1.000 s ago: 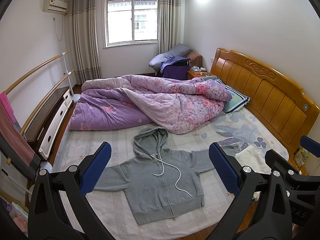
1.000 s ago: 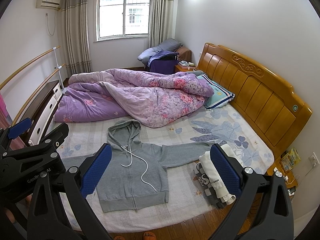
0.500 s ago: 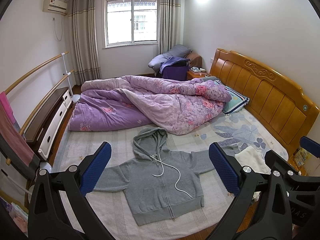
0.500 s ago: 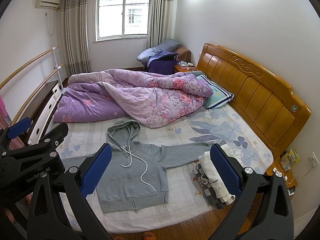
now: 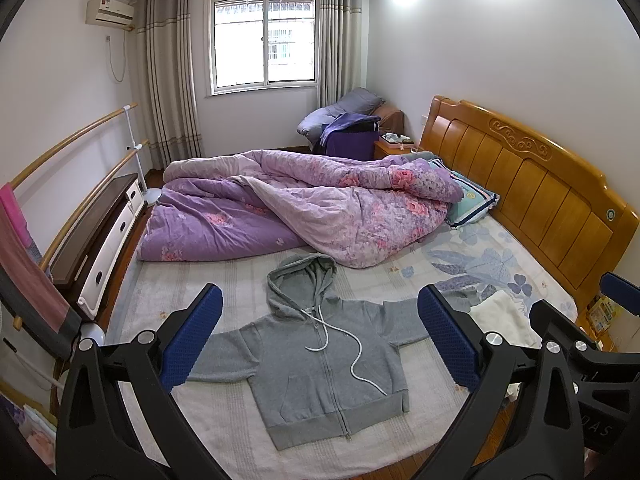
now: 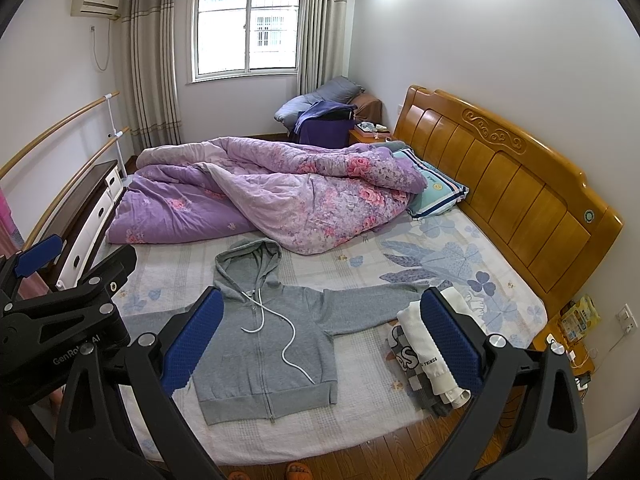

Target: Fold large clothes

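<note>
A grey zip hoodie [image 5: 324, 364] lies flat and face up on the bed near its front edge, sleeves spread, hood toward the quilt, white drawstring loose across the chest. It also shows in the right wrist view [image 6: 264, 340]. My left gripper [image 5: 320, 340] is open and empty, held high above the hoodie. My right gripper [image 6: 320, 340] is open and empty, also well above the bed. The left gripper's body [image 6: 64, 308] shows at the left of the right wrist view.
A rumpled purple quilt [image 5: 304, 208] covers the far half of the bed. A stack of folded clothes [image 6: 428, 356] lies at the front right beside the hoodie's sleeve. A wooden headboard [image 6: 500, 184] is at the right, a low cabinet [image 5: 100, 232] and rails at the left.
Both views have shifted very slightly. The hoodie and both open grippers look the same.
</note>
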